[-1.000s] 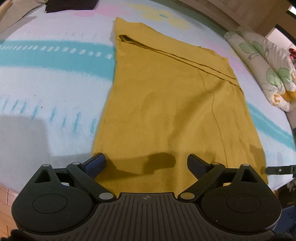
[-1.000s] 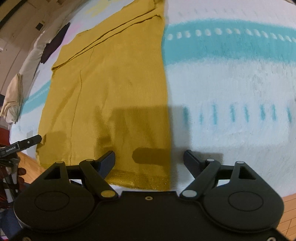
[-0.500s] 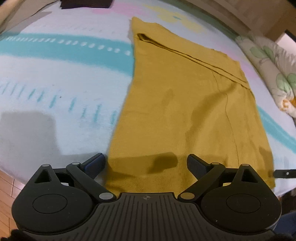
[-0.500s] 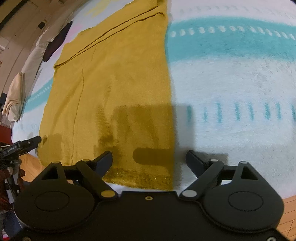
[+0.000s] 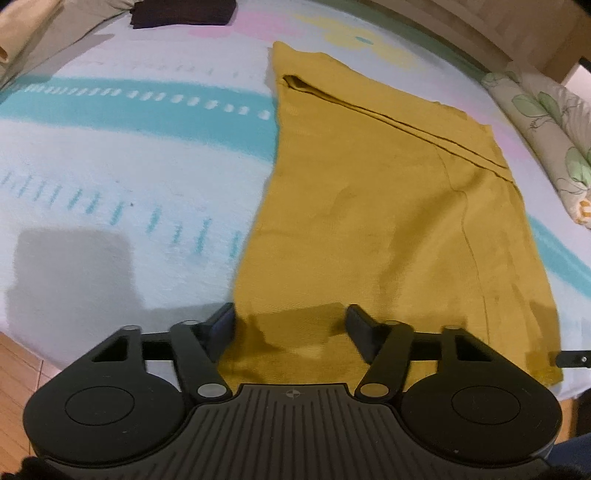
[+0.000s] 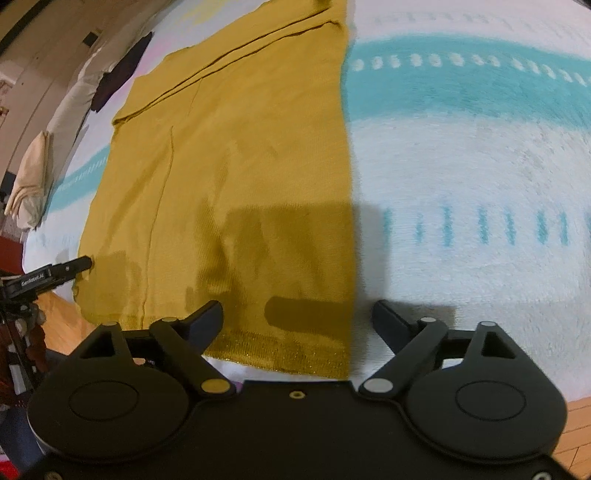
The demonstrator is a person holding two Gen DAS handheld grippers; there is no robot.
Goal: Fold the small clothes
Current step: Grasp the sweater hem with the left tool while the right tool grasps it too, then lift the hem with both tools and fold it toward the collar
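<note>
A mustard-yellow knit garment lies flat on the bed, folded lengthwise, its hem toward me. My left gripper is down at the hem's left corner. Its jaws are closing with the cloth edge between them, and the fabric wrinkles there, but the pads are still apart. In the right wrist view the same garment fills the left half. My right gripper straddles the hem's right corner, jaws wide and closing a little, cloth between them but not pinched. One left gripper finger shows at the far corner.
The bed has a white blanket with teal stripes. A floral pillow lies at the right, a dark garment and beige cloth at the far side. Wooden floor runs below the bed's near edge.
The left gripper has shifted so the garment's left edge now sits between its jaws, which have narrowed, and the hem has puckered. The right gripper's view is almost unchanged.
</note>
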